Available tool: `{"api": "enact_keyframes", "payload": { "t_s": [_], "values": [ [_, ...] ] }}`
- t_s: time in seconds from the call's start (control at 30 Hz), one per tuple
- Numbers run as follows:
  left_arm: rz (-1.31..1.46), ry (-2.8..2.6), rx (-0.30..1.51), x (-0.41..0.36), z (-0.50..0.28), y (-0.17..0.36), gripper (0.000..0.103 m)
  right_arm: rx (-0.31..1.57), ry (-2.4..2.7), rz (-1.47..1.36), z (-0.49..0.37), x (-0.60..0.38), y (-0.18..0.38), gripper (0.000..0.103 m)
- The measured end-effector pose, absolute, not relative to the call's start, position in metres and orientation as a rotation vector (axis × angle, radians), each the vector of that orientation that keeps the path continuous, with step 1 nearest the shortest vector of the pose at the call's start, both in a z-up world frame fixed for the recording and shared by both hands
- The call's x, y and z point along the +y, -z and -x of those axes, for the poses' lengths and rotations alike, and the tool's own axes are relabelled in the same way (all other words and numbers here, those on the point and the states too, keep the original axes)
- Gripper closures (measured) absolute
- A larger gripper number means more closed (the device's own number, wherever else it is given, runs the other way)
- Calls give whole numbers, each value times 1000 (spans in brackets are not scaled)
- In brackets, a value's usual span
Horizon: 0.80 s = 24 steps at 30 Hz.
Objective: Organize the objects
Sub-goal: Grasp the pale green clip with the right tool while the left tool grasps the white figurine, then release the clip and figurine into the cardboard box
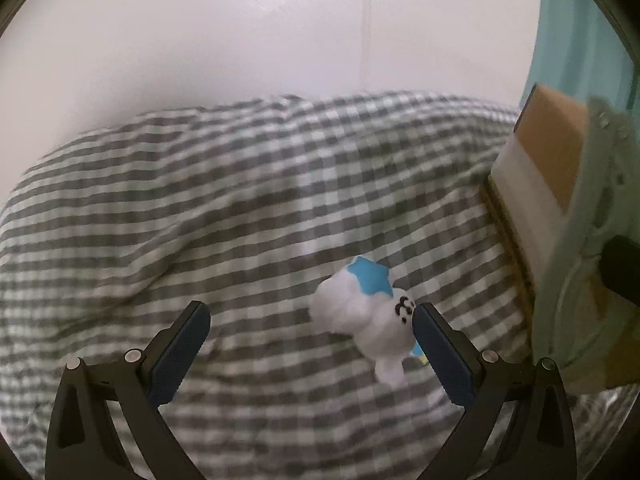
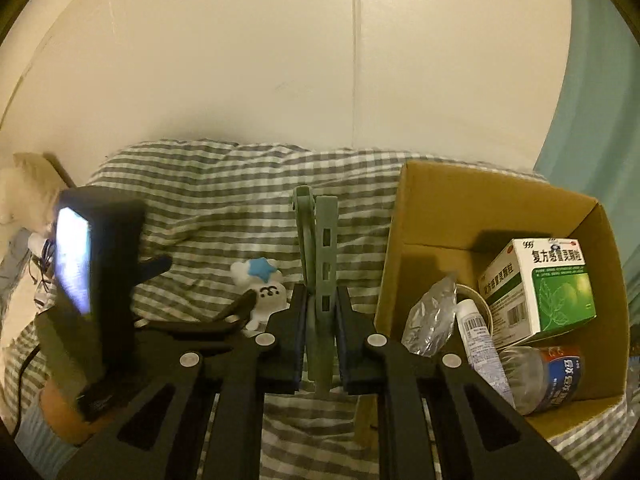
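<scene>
Plush toy (image 1: 366, 316) on the gingham bed (image 1: 200, 208): soft, light, squashy, should compress rather than slip; best taken across the white body. Left gripper (image 1: 312, 320) jaws open, toy toward the right pad, touching or nearly. Right gripper (image 2: 322, 312) jaws clamped on a green plastic hanger (image 2: 322, 248), left of the cardboard box (image 2: 440, 200).

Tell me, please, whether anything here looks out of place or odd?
The small white plush toy with a blue star lies loose on the checked bedding, outside the cardboard box that holds the other items. The right gripper is shut on a green plastic clip; the left gripper is open beside the toy.
</scene>
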<state>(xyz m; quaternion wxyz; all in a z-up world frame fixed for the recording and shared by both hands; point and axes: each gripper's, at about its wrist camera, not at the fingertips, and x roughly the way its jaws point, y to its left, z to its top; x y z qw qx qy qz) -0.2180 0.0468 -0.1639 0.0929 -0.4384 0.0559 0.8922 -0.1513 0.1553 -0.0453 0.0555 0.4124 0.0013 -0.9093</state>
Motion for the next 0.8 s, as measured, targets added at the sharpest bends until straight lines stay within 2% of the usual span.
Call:
{"api": "enact_keyframes", "payload": {
  "t_s": [0.1, 0.13, 0.17, 0.2, 0.33, 0.5, 0.8],
  "values": [
    [1311, -2555, 170, 59, 226, 176, 1, 6, 2760, -1261, 154, 156, 50, 91],
    [1325, -2534, 178, 62, 228, 180, 8, 5, 2754, -1267, 155, 156, 53, 91],
    [1352, -2514, 194, 65, 229, 185, 28, 5, 2747, -1264, 155, 155, 54, 91],
    [1368, -2486, 194, 67, 229, 188, 35, 8, 2748, -1261, 154, 154, 53, 91],
    [1341, -2509, 166, 59, 210, 169, 37, 3, 2739, -1258, 144, 152, 51, 91],
    [1225, -2606, 147, 43, 158, 102, 37, -58, 2727, -1198, 120, 162, 19, 91],
    [924, -2705, 160, 73, 72, -39, 37, 4, 2848, -943, 45, 195, -112, 91]
  ]
}}
